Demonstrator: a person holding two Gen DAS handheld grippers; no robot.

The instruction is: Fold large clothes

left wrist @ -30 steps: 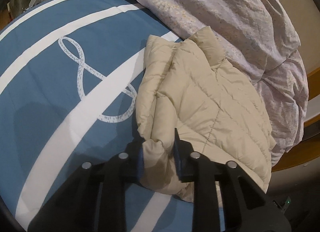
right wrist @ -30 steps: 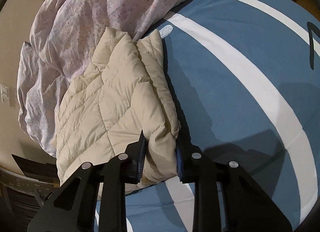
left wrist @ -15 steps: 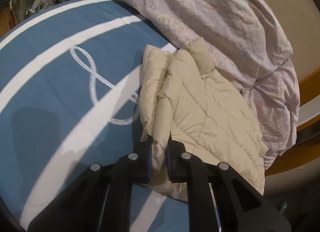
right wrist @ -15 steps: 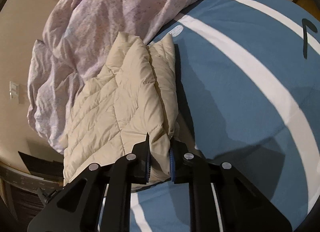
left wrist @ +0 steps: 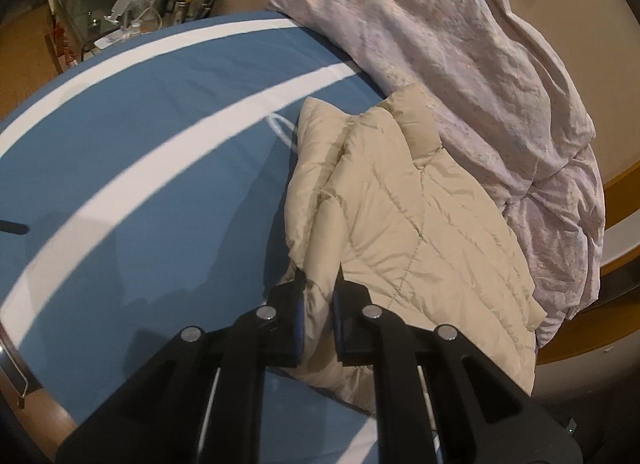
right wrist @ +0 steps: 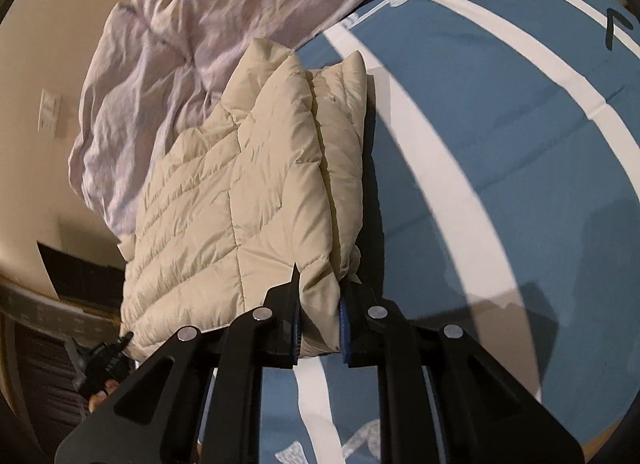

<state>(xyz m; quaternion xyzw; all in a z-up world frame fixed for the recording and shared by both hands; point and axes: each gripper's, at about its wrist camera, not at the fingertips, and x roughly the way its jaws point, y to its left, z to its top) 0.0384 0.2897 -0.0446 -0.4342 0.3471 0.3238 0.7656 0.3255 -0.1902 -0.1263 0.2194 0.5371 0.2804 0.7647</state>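
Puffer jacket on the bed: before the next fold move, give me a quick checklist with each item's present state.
1. Left gripper shut on the jacket edge: ok.
2. Right gripper shut on the jacket's near corner: ok.
3. Each grip holds all folded layers: cannot tell, lower layers hidden between the jaws.
4. Jacket lies on the blue bedspread: not ok, its far side hangs over the bed edge.
5. Jacket is apart from the pink duvet: not ok, the collar end touches it.
6. Open bedspread beside the jacket to fold onto: ok.
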